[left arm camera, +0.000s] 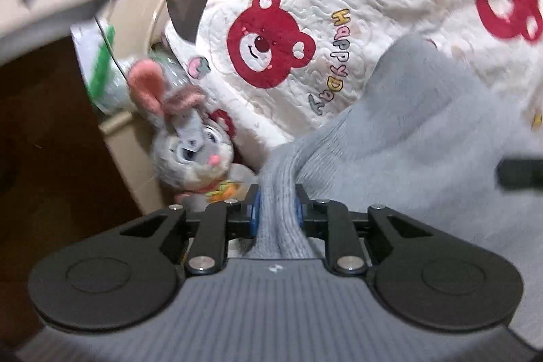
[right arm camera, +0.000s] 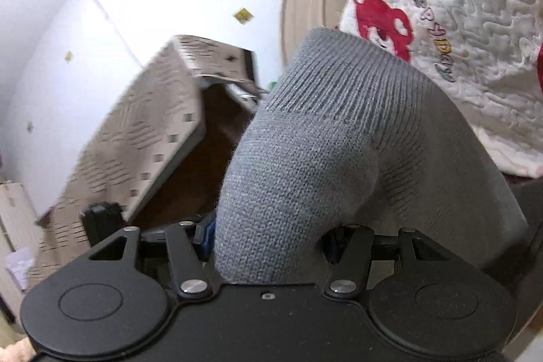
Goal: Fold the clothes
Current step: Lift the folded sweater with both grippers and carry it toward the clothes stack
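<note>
The left tool [left arm camera: 276,209] was pinched tight on a bunched ribbed edge of the grey sweater [left arm camera: 424,138]. The right tool [right arm camera: 268,243] gripped another part of it, near a ribbed cuff. The sweater stretched away from the left tool toward the right, over the bear quilt [left arm camera: 271,39] on the bed.

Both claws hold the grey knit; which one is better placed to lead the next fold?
Probably the left claw: it pinches a narrow bunched edge of the grey knit garment, the rest spread ahead over the bear-print quilt. The right claw grips a thick ribbed bundle blocking its view.
</note>
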